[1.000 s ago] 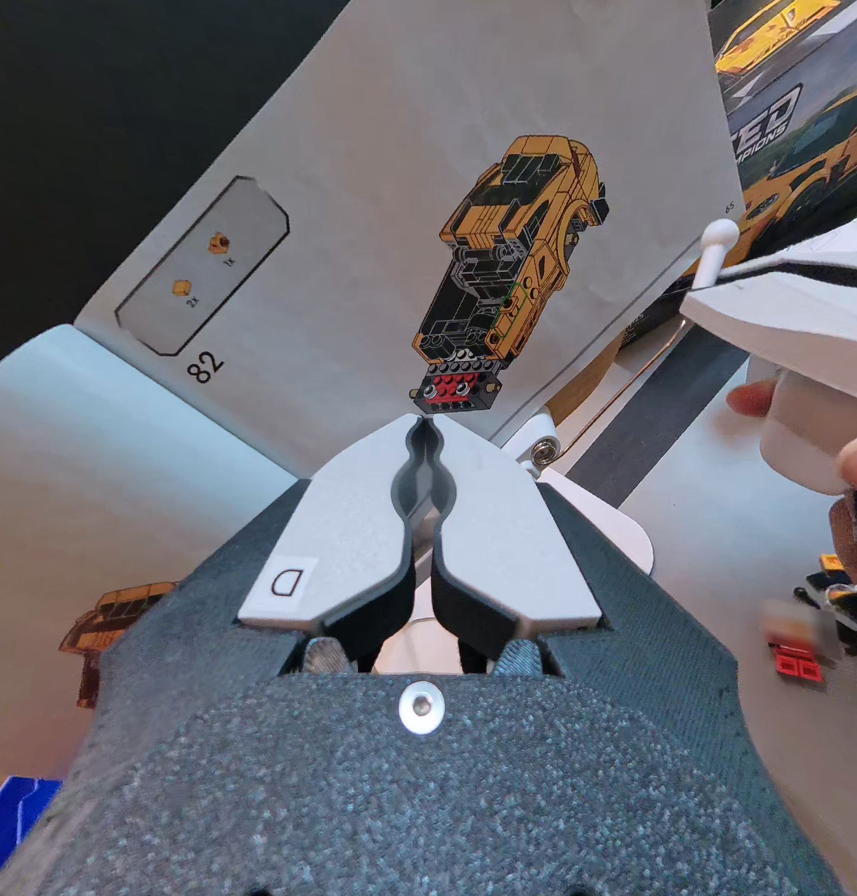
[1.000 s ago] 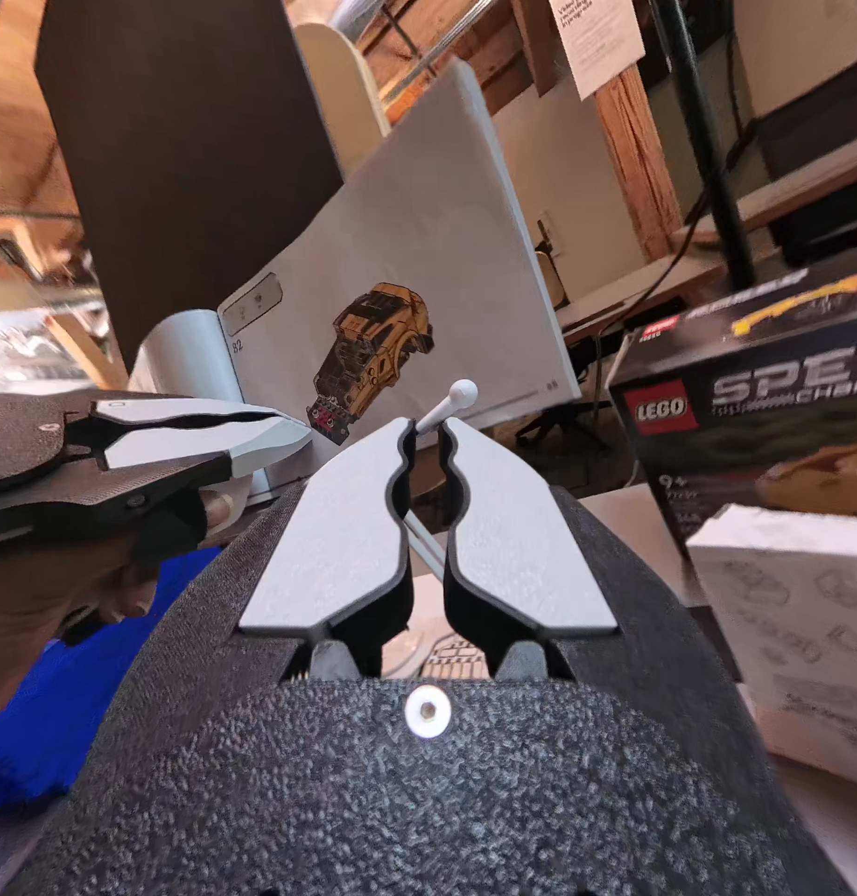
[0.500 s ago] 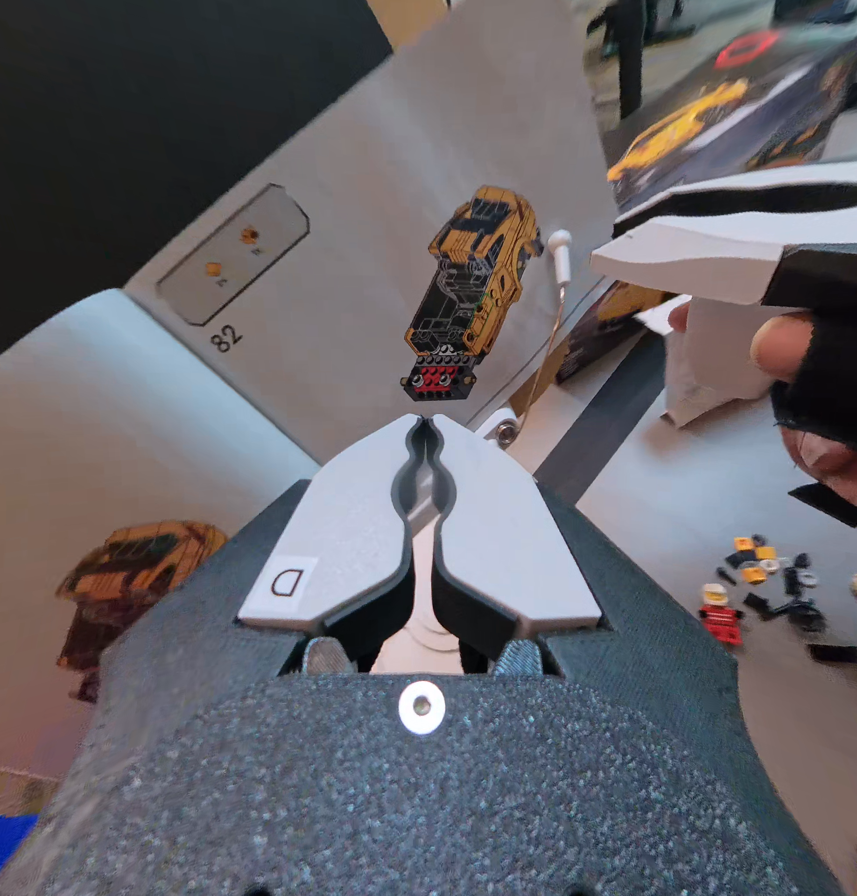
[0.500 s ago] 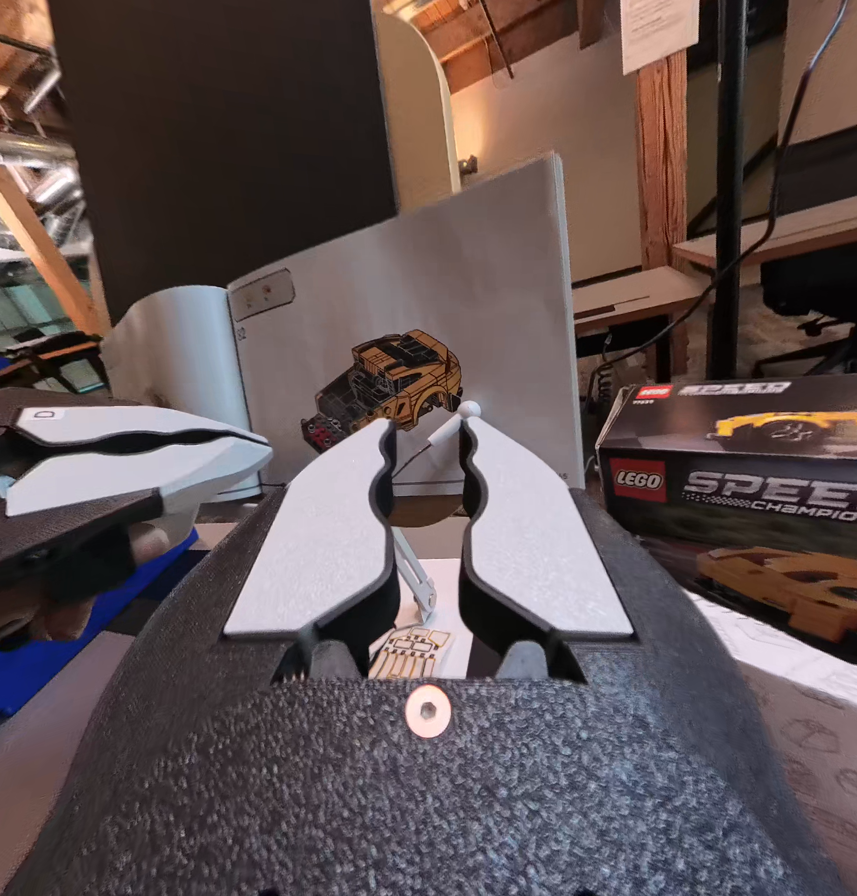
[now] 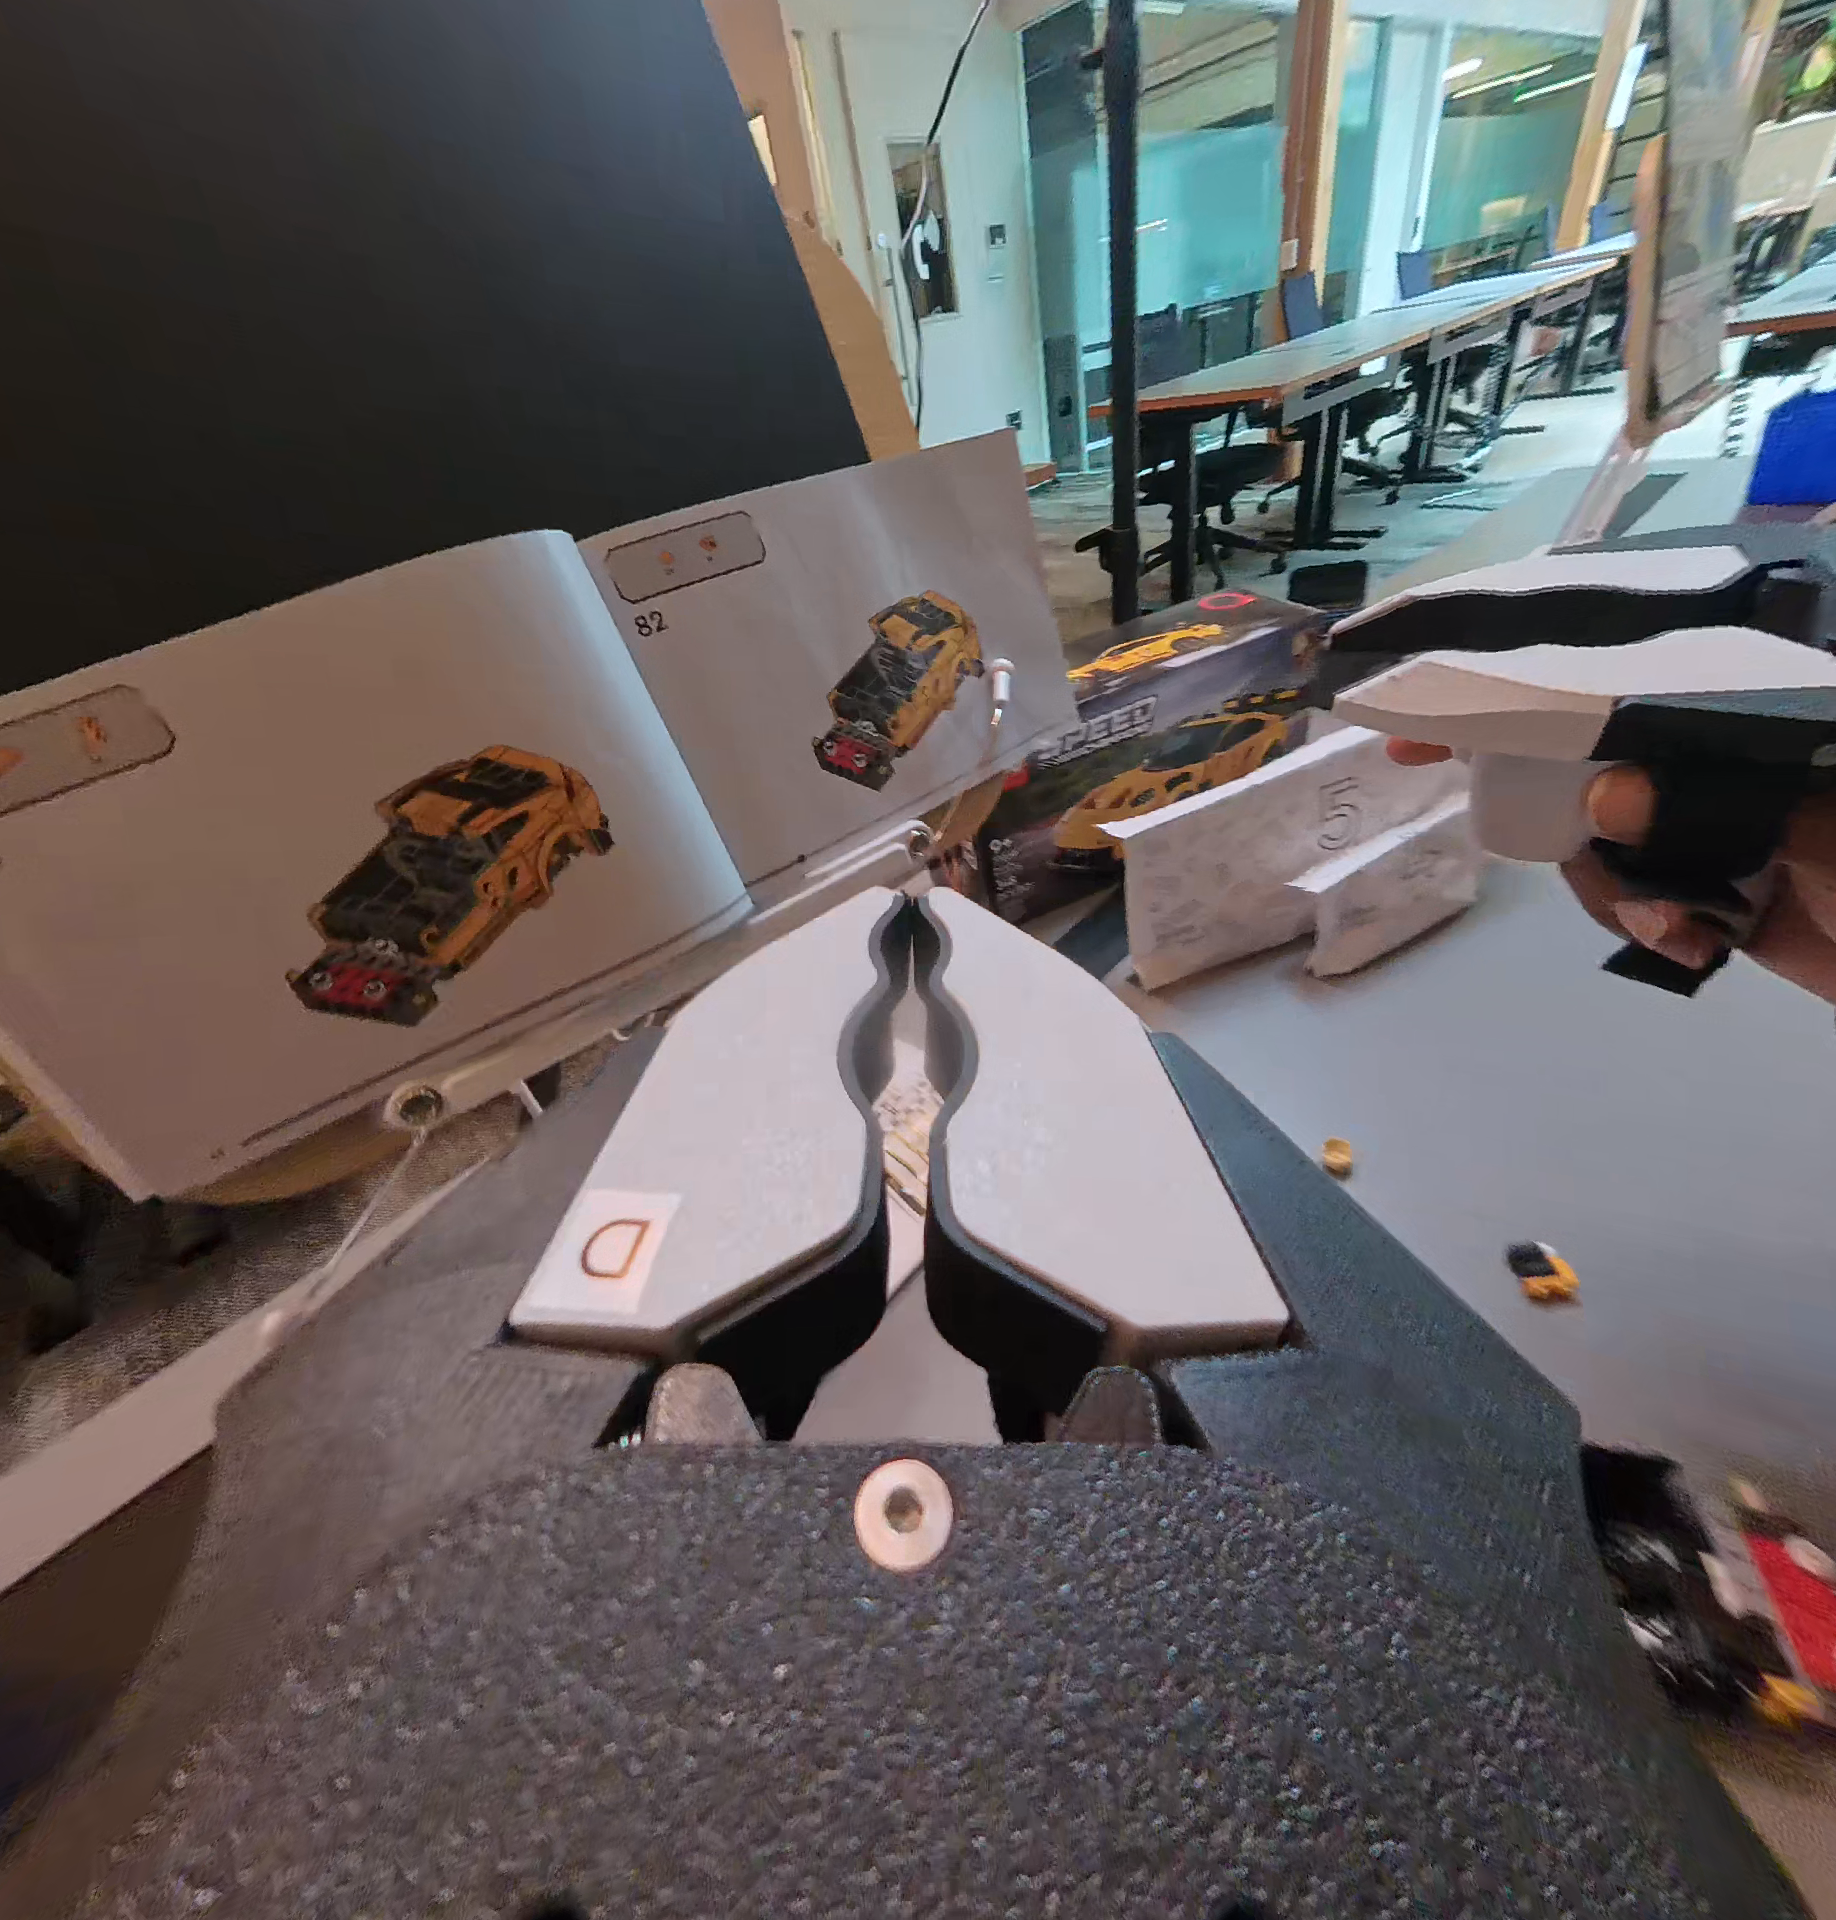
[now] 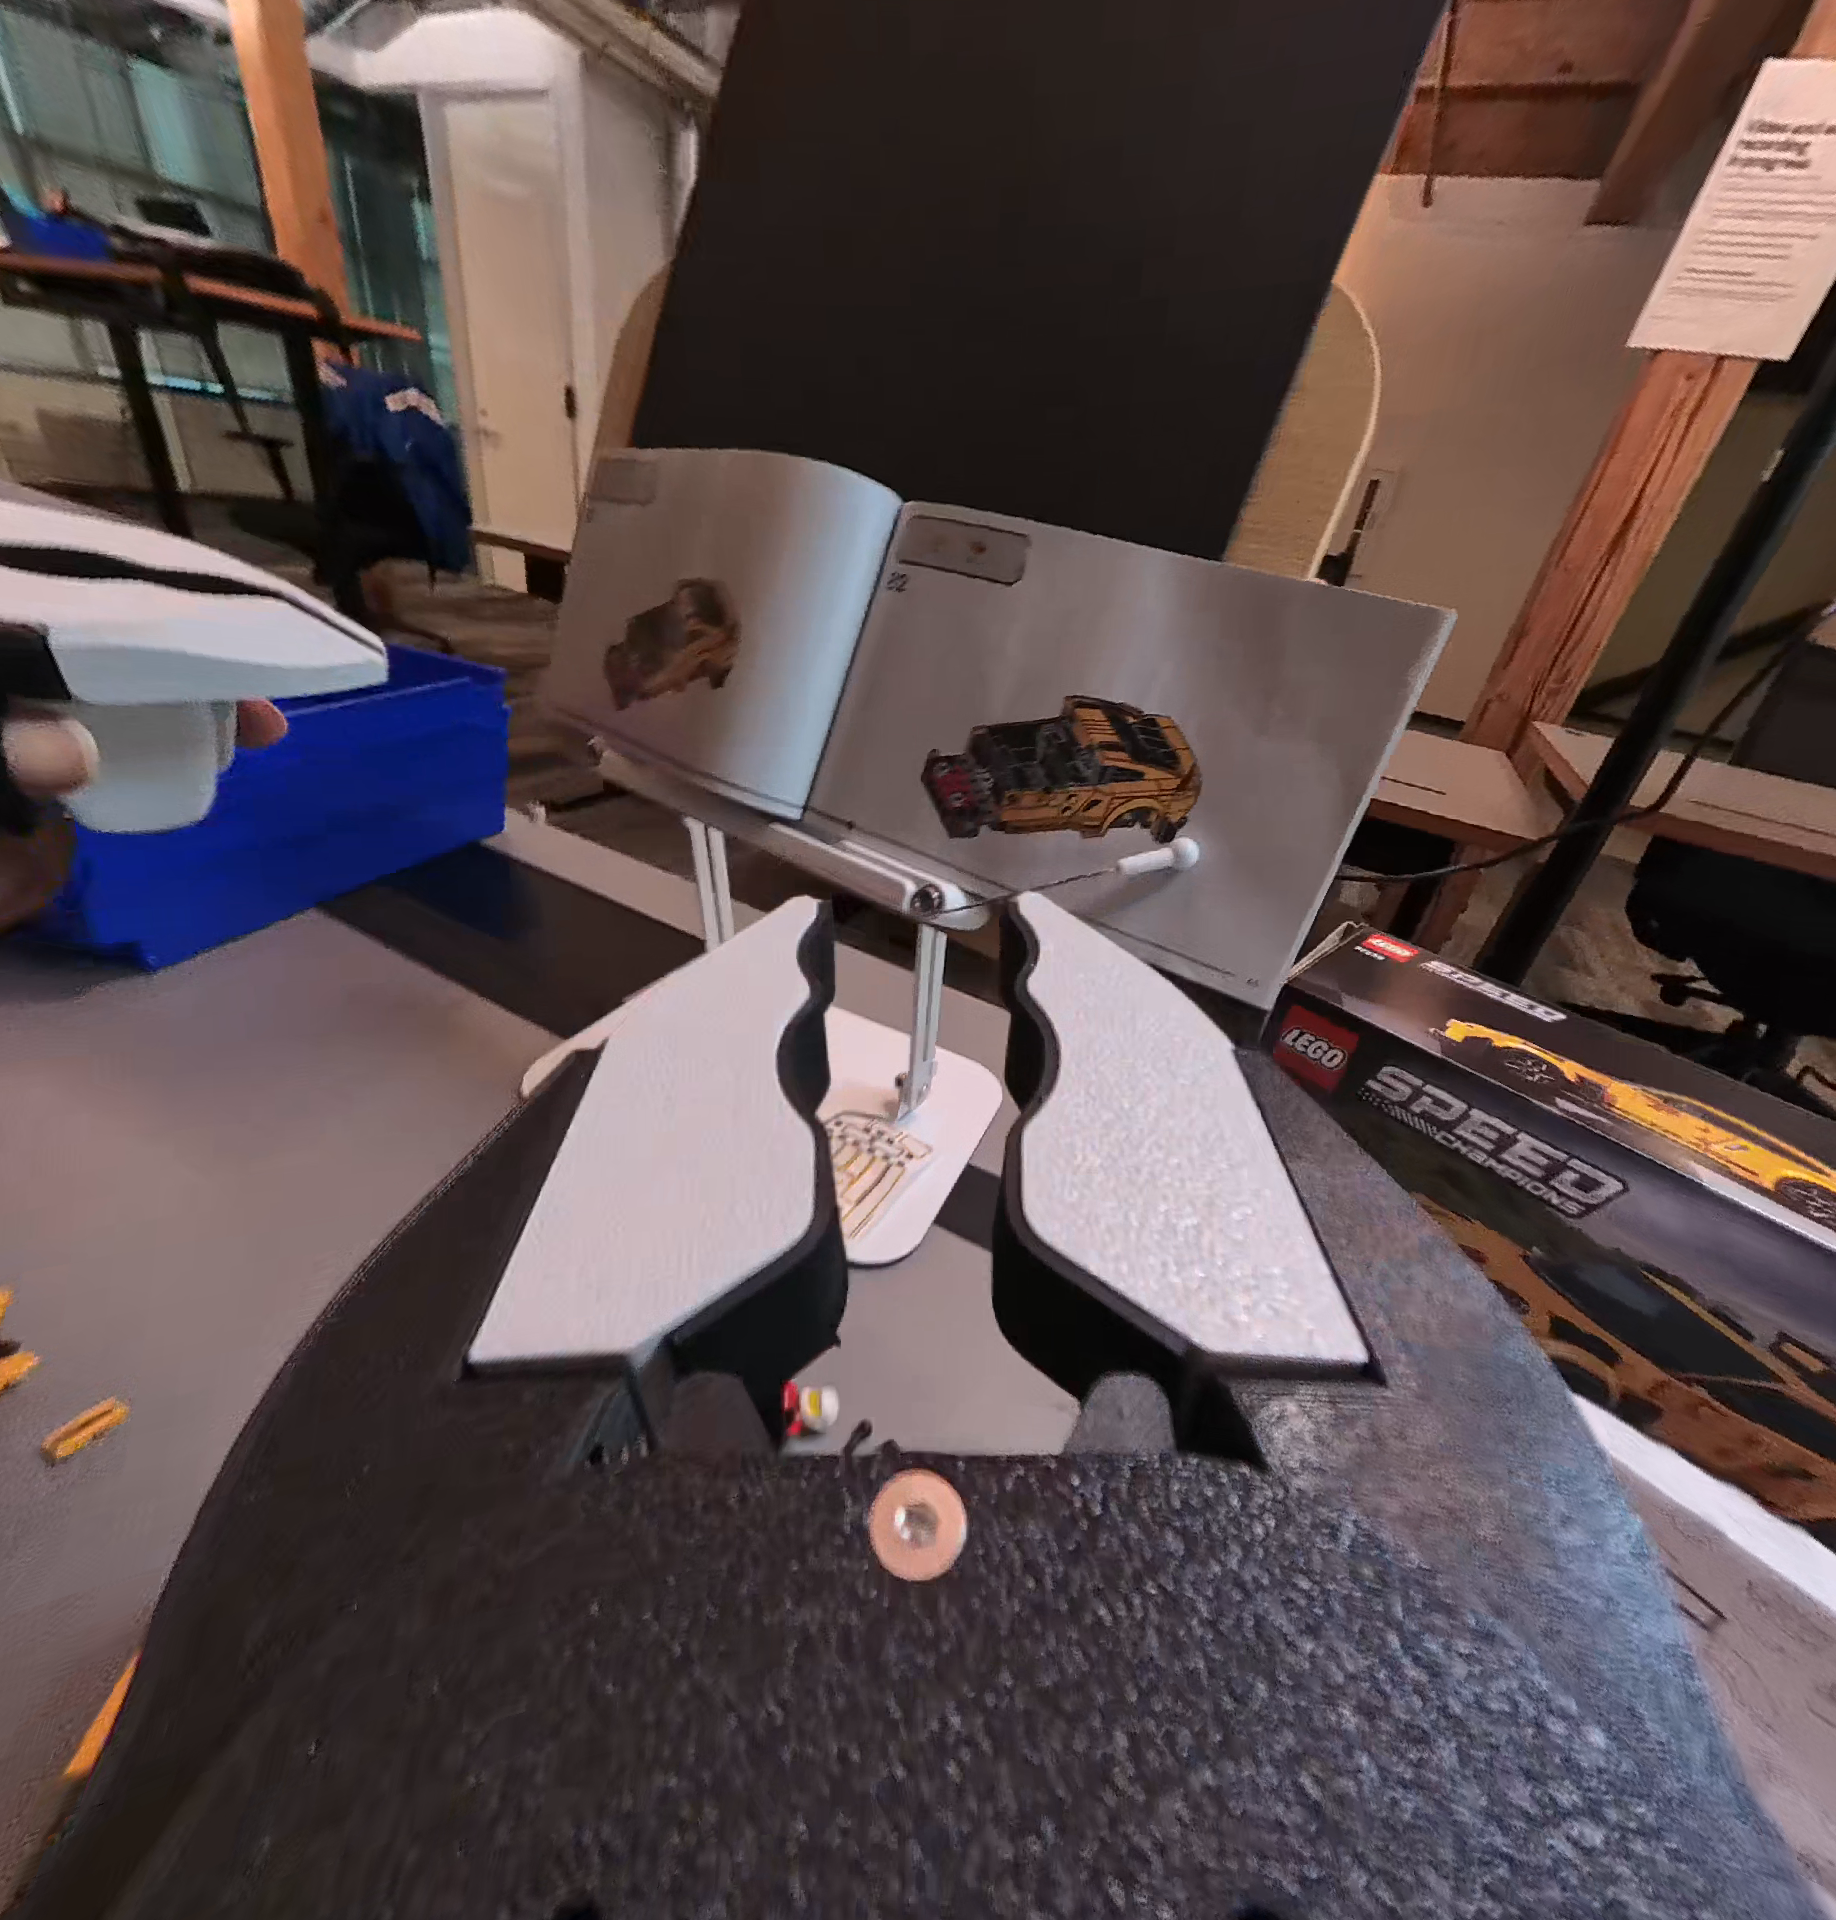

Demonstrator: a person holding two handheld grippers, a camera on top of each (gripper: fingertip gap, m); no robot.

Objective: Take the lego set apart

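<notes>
Both views are bright and evenly lit by daylight; in the left wrist view it comes through the glass walls [image 5: 1184, 218] far behind, with no harsh shadows on the grey counter [image 5: 1413, 1101]. Wide-angle distortion bends straight lines near the edges, so the wooden post [image 6: 1610, 499] leans and the black panel [image 6: 997, 229] tapers. Motion blur smears the lower right corner, where the red and black bricks [image 5: 1766, 1621] lose their outlines, and softens the left page of the open booklet [image 6: 716, 634]. The right page shows a pale sheen.
</notes>
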